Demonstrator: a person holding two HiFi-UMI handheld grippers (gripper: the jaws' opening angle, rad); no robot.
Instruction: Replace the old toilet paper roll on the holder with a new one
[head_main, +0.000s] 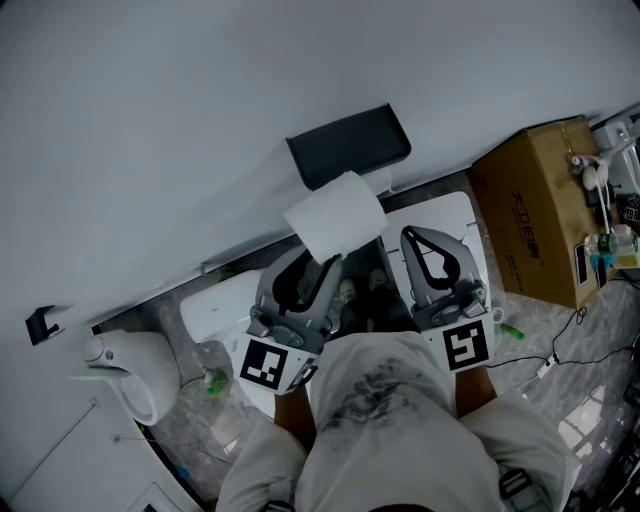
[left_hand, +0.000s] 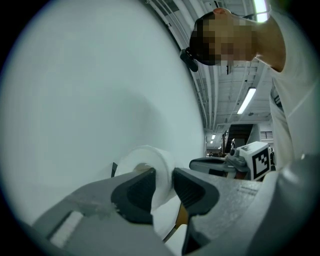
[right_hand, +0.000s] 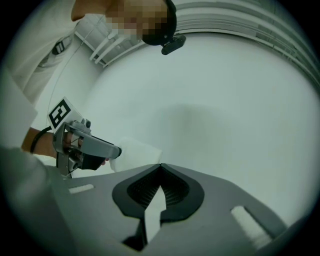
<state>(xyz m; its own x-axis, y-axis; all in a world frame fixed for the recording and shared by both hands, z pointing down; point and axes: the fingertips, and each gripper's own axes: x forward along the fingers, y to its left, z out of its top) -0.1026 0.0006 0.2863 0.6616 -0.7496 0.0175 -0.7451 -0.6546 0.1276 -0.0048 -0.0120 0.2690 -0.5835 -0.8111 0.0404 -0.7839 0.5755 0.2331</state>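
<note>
A white toilet paper roll (head_main: 335, 215) is held up near the white wall, just below the black holder (head_main: 350, 145). My left gripper (head_main: 322, 262) is shut on the roll's wall, with one jaw in the cardboard core and the other outside. The left gripper view shows the roll (left_hand: 150, 162) pinched between the dark pads (left_hand: 186, 189) of the left gripper (left_hand: 164, 182). My right gripper (head_main: 410, 236) hovers to the right of the roll, shut and empty. In the right gripper view its tips meet at the right gripper (right_hand: 161, 166), with the roll (right_hand: 139, 152) off to the left.
A cardboard box (head_main: 535, 215) stands at the right with small items on it. A white toilet (head_main: 140, 375) sits at lower left, and a green bottle (head_main: 214, 382) lies on the marbled floor. A white surface (head_main: 445, 215) lies beneath the grippers. A black hook (head_main: 40, 325) is on the wall.
</note>
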